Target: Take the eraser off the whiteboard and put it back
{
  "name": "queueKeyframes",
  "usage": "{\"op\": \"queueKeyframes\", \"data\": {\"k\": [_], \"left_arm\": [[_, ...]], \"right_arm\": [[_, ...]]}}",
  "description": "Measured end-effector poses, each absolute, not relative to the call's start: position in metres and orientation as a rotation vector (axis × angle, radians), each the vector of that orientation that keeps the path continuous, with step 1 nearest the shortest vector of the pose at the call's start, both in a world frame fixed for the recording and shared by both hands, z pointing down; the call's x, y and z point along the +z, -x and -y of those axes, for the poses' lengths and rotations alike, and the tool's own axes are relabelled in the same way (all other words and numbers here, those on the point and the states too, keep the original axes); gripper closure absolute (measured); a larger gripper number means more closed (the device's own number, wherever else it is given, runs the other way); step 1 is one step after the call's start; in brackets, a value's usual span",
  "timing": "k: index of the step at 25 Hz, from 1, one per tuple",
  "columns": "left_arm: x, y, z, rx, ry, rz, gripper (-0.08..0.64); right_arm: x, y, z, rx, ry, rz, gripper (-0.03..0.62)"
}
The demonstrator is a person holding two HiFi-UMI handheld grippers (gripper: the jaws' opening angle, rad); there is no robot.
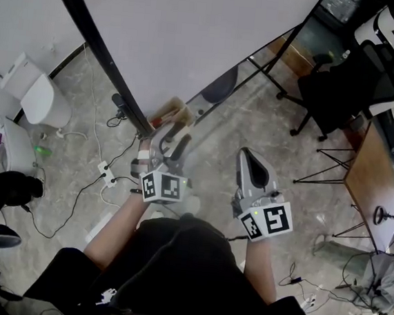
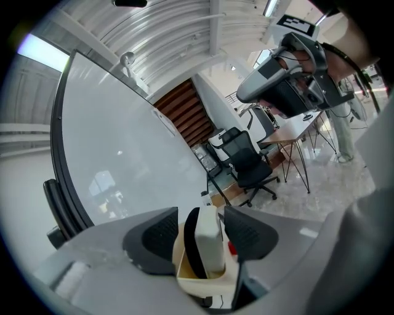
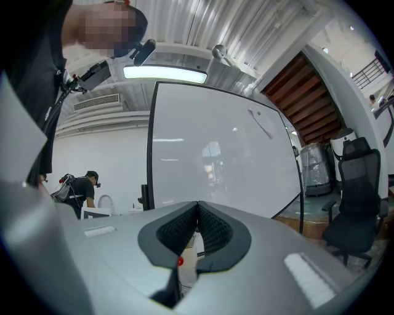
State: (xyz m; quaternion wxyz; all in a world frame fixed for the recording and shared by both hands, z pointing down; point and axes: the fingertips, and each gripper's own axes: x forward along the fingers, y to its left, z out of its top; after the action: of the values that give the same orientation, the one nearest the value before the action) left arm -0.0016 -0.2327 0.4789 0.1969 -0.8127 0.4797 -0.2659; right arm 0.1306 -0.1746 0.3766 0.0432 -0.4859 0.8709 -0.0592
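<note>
The eraser (image 2: 206, 240), a white block with a black felt face, stands on edge in a beige box (image 2: 206, 284) at the foot of the whiteboard (image 2: 117, 154). My left gripper (image 2: 198, 231) straddles it, open, with a pad close on each side and a slit of box wall showing at the left. From the head view the left gripper (image 1: 171, 138) reaches into the box (image 1: 168, 109) below the whiteboard (image 1: 189, 28). My right gripper (image 3: 198, 231) is shut and empty, held level beside the left one (image 1: 252, 164), facing the whiteboard (image 3: 215, 147).
A black office chair (image 1: 343, 84) and a wooden table (image 1: 372, 177) stand to the right of the board. Cables and power strips (image 1: 109, 172) lie on the floor at left near a white appliance (image 1: 40, 93). A person (image 3: 83, 187) stands far behind.
</note>
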Motion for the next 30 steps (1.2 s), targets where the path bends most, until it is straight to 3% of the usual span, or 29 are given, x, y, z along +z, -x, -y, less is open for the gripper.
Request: {"op": "queueKeyframes", "data": {"k": [13, 30], "left_arm": [[0.484, 0.004, 0.234, -0.759, 2.334, -1.364, 0.391], [0.444, 0.012, 0.216, -0.559, 2.373, -1.328, 0.394]], "right_arm": [[0.375, -0.132, 0.173, -0.179, 1.490, -2.660, 0.583], [0.369, -0.109, 0.163, -0.156, 1.479, -2.654, 0.583]]}}
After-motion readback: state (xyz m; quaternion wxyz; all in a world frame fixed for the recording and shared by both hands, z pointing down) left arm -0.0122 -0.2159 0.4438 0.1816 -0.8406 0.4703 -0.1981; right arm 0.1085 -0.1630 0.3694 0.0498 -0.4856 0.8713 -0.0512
